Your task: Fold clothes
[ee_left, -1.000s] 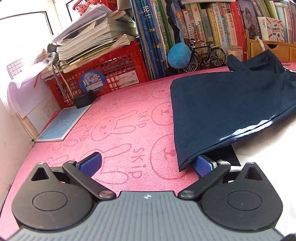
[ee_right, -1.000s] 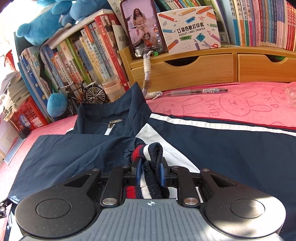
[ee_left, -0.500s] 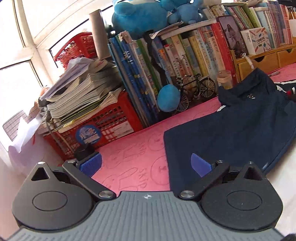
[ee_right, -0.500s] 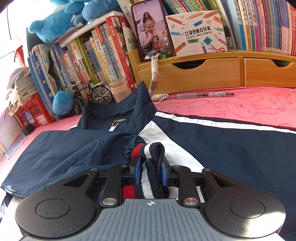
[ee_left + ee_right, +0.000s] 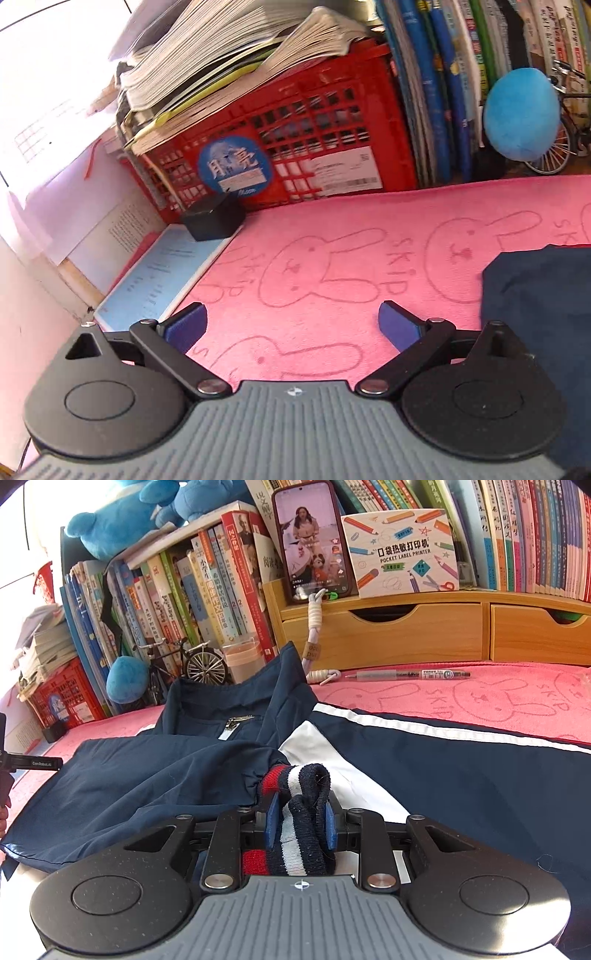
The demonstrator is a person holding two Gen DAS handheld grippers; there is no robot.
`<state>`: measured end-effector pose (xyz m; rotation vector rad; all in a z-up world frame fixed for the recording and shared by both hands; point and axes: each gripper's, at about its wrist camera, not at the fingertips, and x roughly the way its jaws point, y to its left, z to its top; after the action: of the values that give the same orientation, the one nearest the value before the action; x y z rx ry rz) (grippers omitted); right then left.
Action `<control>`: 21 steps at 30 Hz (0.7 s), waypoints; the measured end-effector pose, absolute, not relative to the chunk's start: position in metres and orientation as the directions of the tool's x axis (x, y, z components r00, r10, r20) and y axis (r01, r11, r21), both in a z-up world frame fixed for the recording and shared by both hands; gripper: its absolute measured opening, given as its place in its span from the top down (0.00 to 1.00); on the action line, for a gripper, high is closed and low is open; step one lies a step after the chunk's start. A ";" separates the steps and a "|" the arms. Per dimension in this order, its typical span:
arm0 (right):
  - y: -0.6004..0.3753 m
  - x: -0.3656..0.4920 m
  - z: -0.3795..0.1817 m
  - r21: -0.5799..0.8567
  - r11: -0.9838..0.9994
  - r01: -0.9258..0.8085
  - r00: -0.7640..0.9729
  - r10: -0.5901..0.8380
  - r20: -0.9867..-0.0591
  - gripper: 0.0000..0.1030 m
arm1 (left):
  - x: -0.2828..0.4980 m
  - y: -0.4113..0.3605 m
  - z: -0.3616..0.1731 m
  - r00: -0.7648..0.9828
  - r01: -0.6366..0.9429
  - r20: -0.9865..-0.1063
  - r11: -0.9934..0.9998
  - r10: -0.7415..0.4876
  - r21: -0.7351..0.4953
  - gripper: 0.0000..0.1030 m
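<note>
Jacket cuff (image 5: 300, 808) in right tongs (image 5: 300, 825)

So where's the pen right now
In the right wrist view, the pen lies flat on the pink bunny towel, right of centre, just in front of the wooden drawer unit and beyond the navy jacket.

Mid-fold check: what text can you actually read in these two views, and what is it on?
"POCKET LABEL PRINTER": box on the wooden shelf.
"SKIP": pink towel, beside the rabbit drawings.
"月亮": round blue sticker on the red crate.
White crate label, book spines, pen print: too small or blurred.
</note>
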<state>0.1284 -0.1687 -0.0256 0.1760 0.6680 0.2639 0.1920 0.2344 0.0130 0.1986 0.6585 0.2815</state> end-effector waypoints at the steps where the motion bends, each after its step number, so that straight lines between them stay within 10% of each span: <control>1: -0.169 0.128 -0.026 0.245 0.952 -0.184 0.753 0.297 -0.586 0.74 | 0.188 0.238 0.016 0.762 -0.195 -0.569 0.948 0.307 0.250 0.06; 16: -0.171 0.128 -0.026 0.261 0.947 -0.185 0.751 0.308 -0.584 0.74 | 0.141 0.208 0.022 0.825 0.152 -0.561 0.933 0.063 0.327 0.00; 21: -0.171 0.128 -0.026 0.267 0.946 -0.185 0.751 0.311 -0.583 0.73 | 0.160 0.238 0.030 0.772 0.088 -0.635 0.992 -0.013 0.085 0.00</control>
<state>0.1282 -0.1714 -0.0264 0.1976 0.6693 0.2729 0.1603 0.2376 0.0304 0.1123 0.6867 -0.0548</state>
